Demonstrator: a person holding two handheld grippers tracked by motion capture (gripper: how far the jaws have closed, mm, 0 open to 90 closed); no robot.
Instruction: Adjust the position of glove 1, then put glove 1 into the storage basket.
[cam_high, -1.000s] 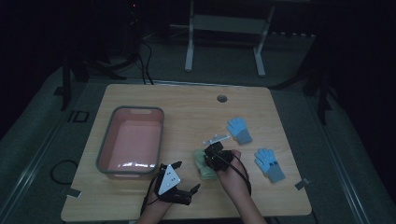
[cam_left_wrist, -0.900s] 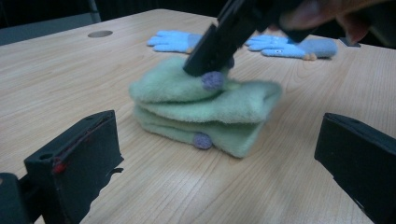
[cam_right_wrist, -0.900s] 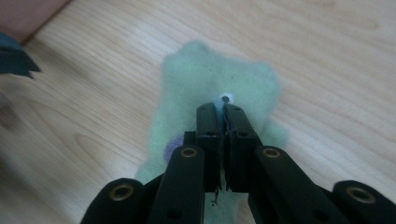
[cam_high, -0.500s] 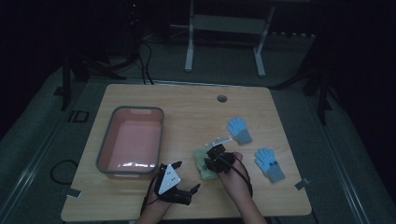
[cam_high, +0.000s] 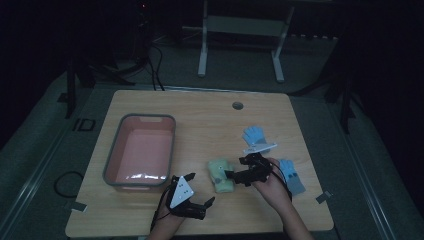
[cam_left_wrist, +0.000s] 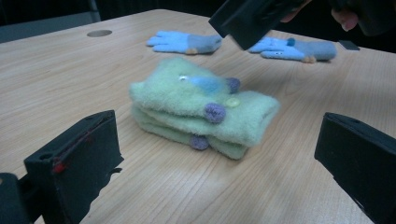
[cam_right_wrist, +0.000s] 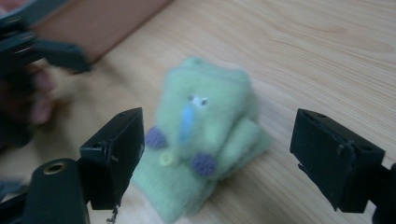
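A folded stack of light green gloves (cam_high: 222, 176) with purple dots and a small blue face lies on the wooden table (cam_high: 200, 115). In the left gripper view the stack (cam_left_wrist: 201, 109) sits just ahead of my open left gripper (cam_left_wrist: 217, 158), untouched. My left gripper (cam_high: 209, 202) rests near the table's front edge. My right gripper (cam_high: 232, 174) sits just right of the stack. Its jaws have just been opening, and in the right gripper view they stand wide (cam_right_wrist: 217, 140), with the green gloves (cam_right_wrist: 201, 130) beyond them and no pad pressing.
A pink bin (cam_high: 120, 150) stands at the left. One blue glove (cam_high: 255, 135) lies beyond the right gripper and another (cam_high: 291, 175) lies by the right hand. A round hole (cam_high: 237, 105) sits near the table's far edge.
My right gripper has opened, let go of the green gloves and drawn back to the right. The left gripper has stayed put.
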